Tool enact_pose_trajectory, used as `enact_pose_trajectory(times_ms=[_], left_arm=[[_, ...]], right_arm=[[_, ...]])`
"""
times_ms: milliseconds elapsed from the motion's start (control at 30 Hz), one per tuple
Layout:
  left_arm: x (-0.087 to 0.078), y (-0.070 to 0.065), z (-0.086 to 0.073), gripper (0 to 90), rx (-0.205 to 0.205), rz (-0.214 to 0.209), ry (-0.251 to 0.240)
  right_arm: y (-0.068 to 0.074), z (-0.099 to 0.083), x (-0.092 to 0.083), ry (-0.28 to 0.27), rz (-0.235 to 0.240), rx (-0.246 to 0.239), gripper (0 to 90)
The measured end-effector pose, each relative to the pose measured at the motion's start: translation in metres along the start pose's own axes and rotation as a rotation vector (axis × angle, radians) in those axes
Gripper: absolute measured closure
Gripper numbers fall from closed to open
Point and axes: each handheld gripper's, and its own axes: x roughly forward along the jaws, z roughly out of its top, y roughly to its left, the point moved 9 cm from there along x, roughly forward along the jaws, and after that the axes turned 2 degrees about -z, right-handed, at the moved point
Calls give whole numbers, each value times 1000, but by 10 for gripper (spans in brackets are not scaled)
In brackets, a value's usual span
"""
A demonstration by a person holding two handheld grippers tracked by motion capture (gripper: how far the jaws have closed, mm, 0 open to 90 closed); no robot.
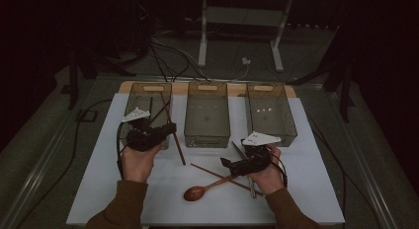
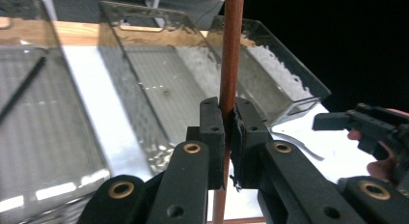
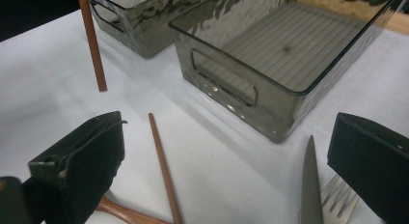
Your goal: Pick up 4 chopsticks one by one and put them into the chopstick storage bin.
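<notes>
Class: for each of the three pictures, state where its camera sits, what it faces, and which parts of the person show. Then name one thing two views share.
High view: above the person's side, facing forward and down on the white mat; both forearms, left tongs, right tongs.
Left gripper view: on the left tongs, shut on a brown chopstick, facing the bins.
Right gripper view: on the open right tongs, facing knife and fork.
Shared: the held chopstick.
</notes>
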Motion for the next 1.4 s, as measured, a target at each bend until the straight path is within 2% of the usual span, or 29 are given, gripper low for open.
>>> enact_pose_trajectory(times_ms=[67,200,500,733,967,1267,1400], left_arm=[[-3,5,2,863,3,13,8],[-9,17,6,863,7,43,20],[-18,44,13,862,-4,106,45],[-13,62,19,862,-12,146,77],[-3,77,24,862,-30,163,99],[6,89,34,861,-35,170,72],[10,98,38,861,-53,180,46]], right_arm=[[-1,0,-1,-1,17,-10,0],[-3,-2,-2,3,10,-17,0],[-3,-3,-3,17,9,5,0],[-4,-4,-3,22,4,-4,0],[-3,-5,-3,26,2,-3,0],[-3,-5,-3,24,-1,-4,0],[-3,-5,-3,24,-1,-6,0]])
